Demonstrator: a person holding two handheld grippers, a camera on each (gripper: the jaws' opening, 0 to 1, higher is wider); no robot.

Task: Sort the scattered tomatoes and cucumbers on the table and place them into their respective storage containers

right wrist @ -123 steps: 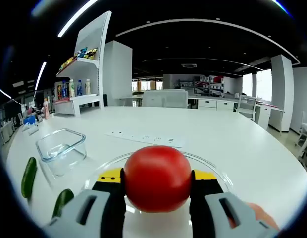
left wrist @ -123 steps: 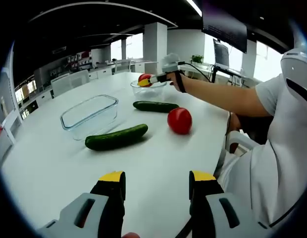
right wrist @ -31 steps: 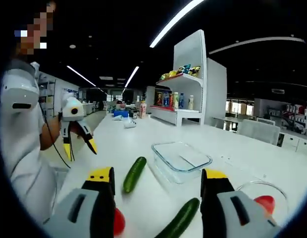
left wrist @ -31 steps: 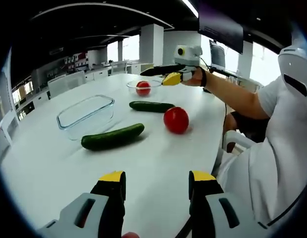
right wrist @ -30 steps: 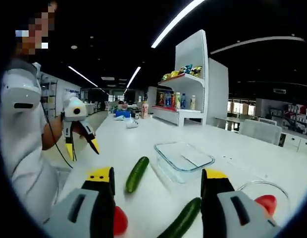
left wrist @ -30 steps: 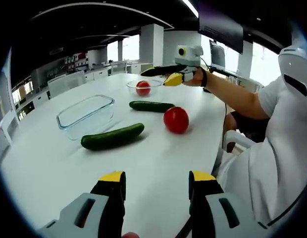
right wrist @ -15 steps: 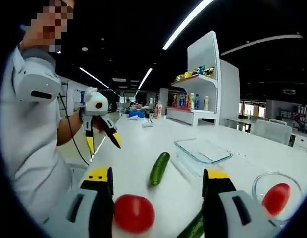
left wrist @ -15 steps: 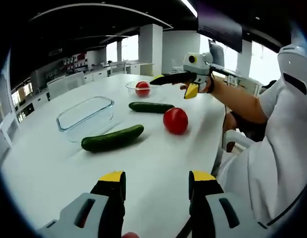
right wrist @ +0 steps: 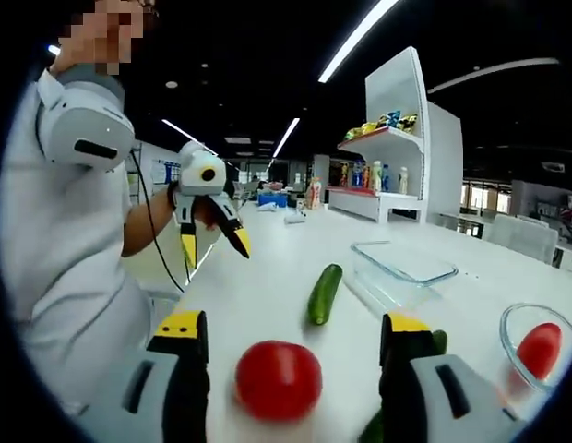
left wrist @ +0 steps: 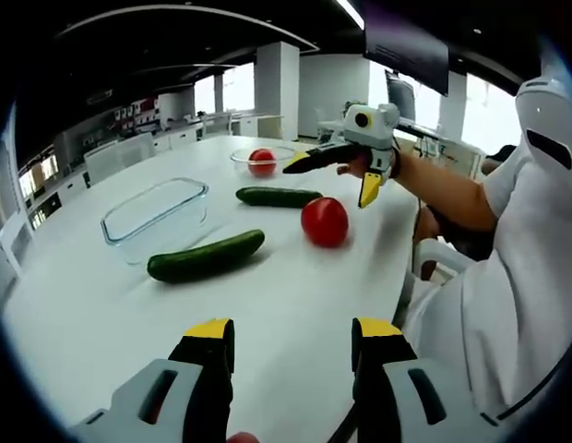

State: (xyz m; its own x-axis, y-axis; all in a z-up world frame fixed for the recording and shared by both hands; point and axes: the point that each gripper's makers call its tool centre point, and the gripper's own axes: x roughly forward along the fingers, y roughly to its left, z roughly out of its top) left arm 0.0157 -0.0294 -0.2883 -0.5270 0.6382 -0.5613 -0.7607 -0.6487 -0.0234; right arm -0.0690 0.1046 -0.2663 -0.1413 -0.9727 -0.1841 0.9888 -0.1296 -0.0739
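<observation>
Red and round, the loose tomato (right wrist: 278,379) lies on the white table (left wrist: 111,305) directly ahead of the right gripper (right wrist: 293,343), between the lines of its wide-open, empty jaws. Beyond that tomato lies a dark green cucumber (right wrist: 324,293), with the rectangular clear glass container (right wrist: 402,268) just past it. Right of the tomato, a round glass bowl (right wrist: 534,352) holds a second red tomato (right wrist: 540,350). The left gripper (left wrist: 291,343) hovers open and empty, well short of the tomato (left wrist: 324,221) and the nearer cucumber (left wrist: 206,256).
</observation>
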